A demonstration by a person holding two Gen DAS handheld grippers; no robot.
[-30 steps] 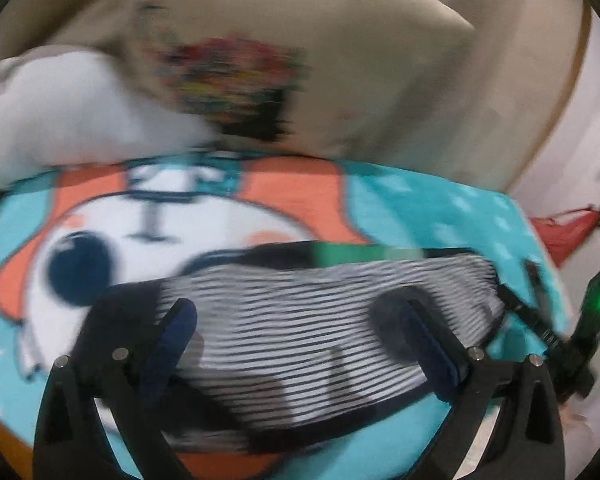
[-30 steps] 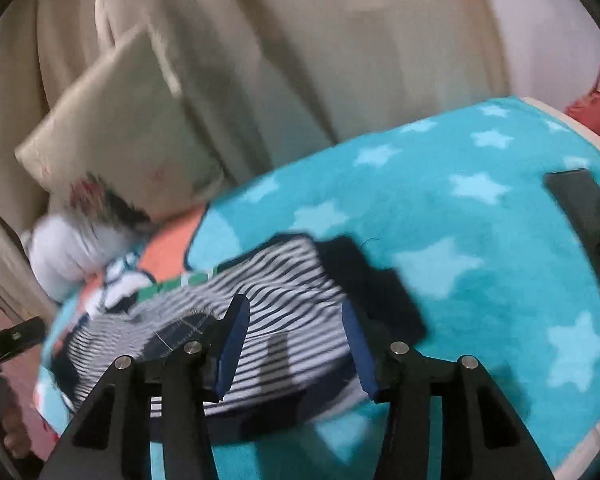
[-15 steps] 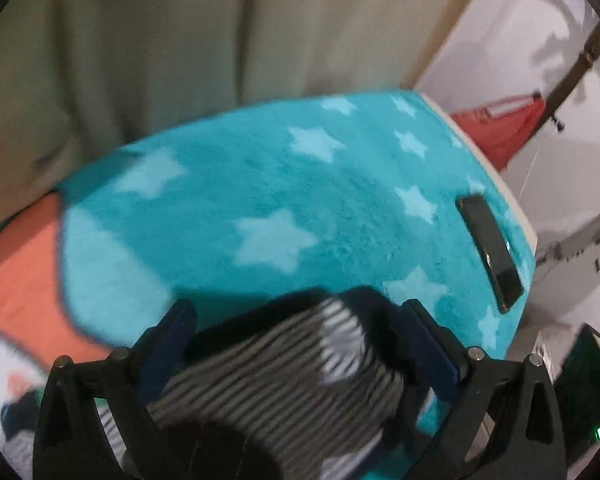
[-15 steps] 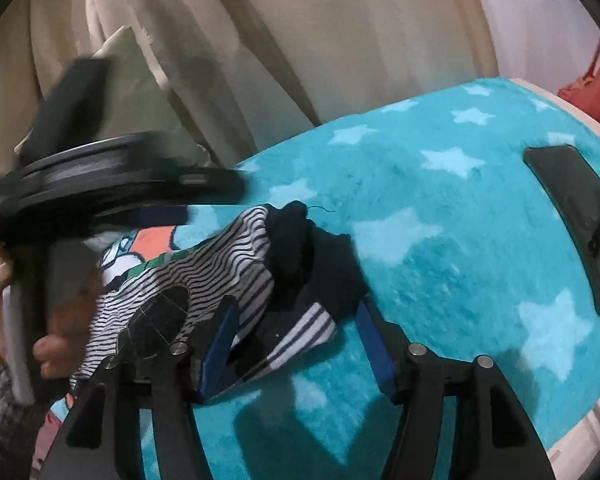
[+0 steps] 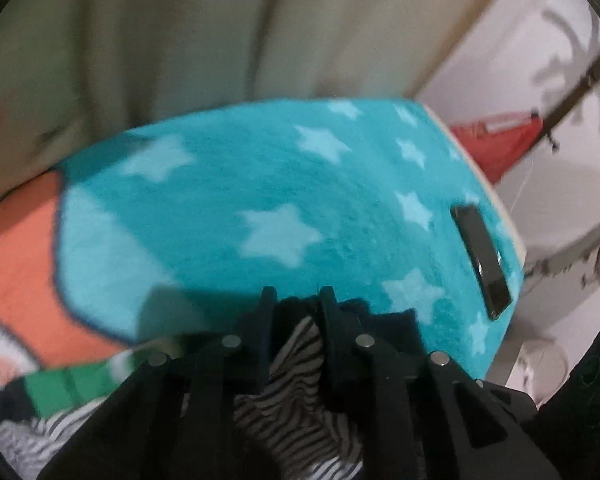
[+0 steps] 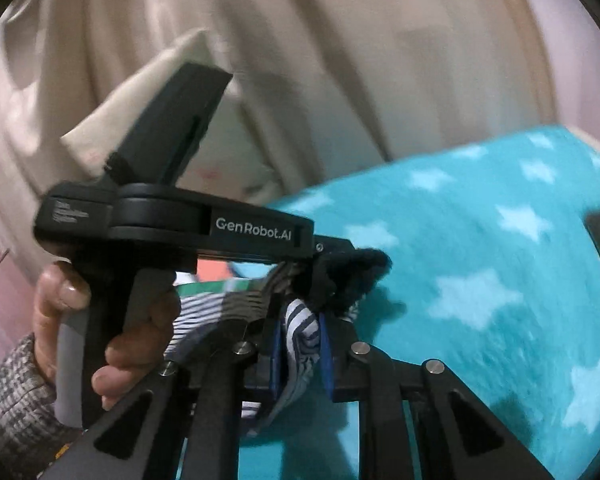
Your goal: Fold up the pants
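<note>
Lettering reads "GenRobot.AI" in white on the black body of the left gripper (image 6: 324, 280), seen side-on in the right wrist view; a smaller block of pale text sits further back on the same body, too blurred to read. A hand (image 6: 100, 320) in a grey knit sleeve grips its handle.

Both grippers are clamped on the striped pants (image 6: 300, 332). In the left wrist view the left gripper (image 5: 296, 300) has its jaws drawn close together, with black-and-white striped cloth (image 5: 300, 392) bunched between them and a dark hem showing at the tips. In the right wrist view the right gripper (image 6: 300, 356) pinches a fold of navy-and-white stripes between its blue pads (image 6: 325, 352) — the jaws nearly closed on the cloth. The left gripper's tips lie just ahead of and above the right gripper's tips, holding the same bunch, with a dark fuzzy edge of fabric poking out beyond them.

The pants trail back to the left of both grippers over a teal blanket (image 5: 220, 208) with pale stars and an orange-and-white cartoon patch (image 5: 16, 240). Ahead and to the right of the left gripper, a dark phone-like slab (image 5: 482, 260) lies near the blanket's edge. Beige curtains (image 6: 340, 60) hang beyond, and a cream pillow (image 6: 112, 120) shows behind the left gripper's body.
</note>
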